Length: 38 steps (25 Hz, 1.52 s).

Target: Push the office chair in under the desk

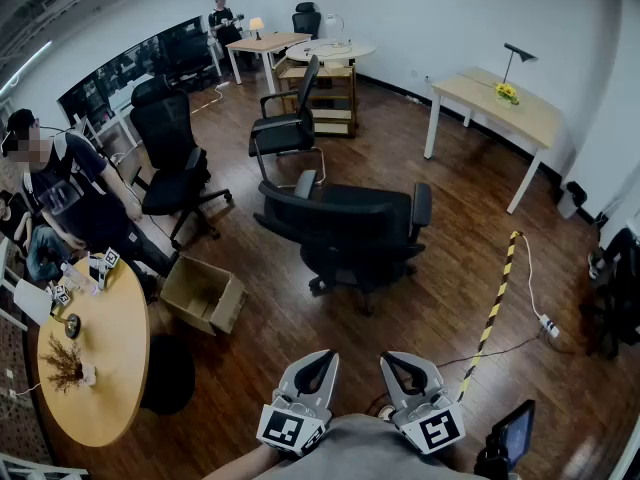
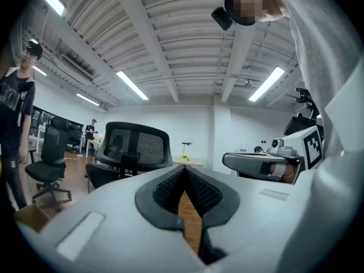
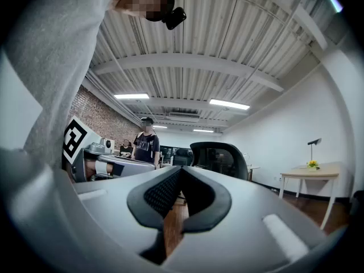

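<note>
Found the left gripper [image 1: 320, 360] clenched on nothing, jaws pressed together, held level over the near edge of the floor, close to the body. Found the right gripper [image 1: 395, 360] just beside it in the same condition: clenched, empty, level. Confirmed in both gripper views: pads meeting at the tips, only bare boards showing through the gap lower down.

Located the office chair [image 1: 345, 230] near the middle of the floor, mesh back turned toward the grippers, well apart from them and untouched. Located the desk [image 1: 500, 108], taken to be the pale one bearing the lamp [image 1: 520, 53] and yellow flowers [image 1: 507, 92], toward the far right corner of the floor, well apart from the chair, open boards between. Identification not certain, given a second desk [image 1: 265, 43] at the far edge.

Judged progress: nothing done. No contact with the chair, no part of it under the desk. Remaining, by this reading: closing on the chair back, setting the clenched grippers against it, rolling it away and rightward, lining the seat up between the desk legs, pushing in.

Noted along the route: striped floor strip [image 1: 492, 303] and power strip [image 1: 548, 323] near the right edge. Noted a cardboard box [image 1: 205, 293] left of the chair, likely off the path.
</note>
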Motion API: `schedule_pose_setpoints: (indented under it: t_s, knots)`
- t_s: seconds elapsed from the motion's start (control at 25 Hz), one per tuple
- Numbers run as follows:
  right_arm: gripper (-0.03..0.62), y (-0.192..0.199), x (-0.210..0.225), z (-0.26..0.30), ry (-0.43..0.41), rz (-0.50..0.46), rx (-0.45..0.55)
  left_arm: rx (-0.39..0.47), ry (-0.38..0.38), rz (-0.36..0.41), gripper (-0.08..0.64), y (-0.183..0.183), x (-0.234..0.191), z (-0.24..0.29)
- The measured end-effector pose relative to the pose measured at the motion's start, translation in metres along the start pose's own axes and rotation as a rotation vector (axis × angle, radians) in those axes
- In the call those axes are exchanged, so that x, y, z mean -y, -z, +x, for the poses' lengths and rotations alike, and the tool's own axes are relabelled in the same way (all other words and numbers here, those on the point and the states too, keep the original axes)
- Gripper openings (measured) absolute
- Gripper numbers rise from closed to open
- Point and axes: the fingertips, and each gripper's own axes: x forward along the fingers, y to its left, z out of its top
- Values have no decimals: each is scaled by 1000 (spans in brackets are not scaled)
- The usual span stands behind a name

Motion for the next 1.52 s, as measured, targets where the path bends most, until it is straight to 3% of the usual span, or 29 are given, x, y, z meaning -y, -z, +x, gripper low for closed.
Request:
schedule_pose_setpoints:
  t_s: [0.52,0.88,1.12,1.52]
  knots:
    - [6,0,-49,50,77,-9,-20,14,54,-14,2,-10,-68,-30]
    - [5,4,-50,79,99,8,-33,12,41,-9,2,-16,-105,-27]
    - [6,13,-20,117,95,12,-23,24,6,6,2,-19,-144,6]
    - [5,14,78,175,89,10,13,22,-68,46,2,-32,-198,98]
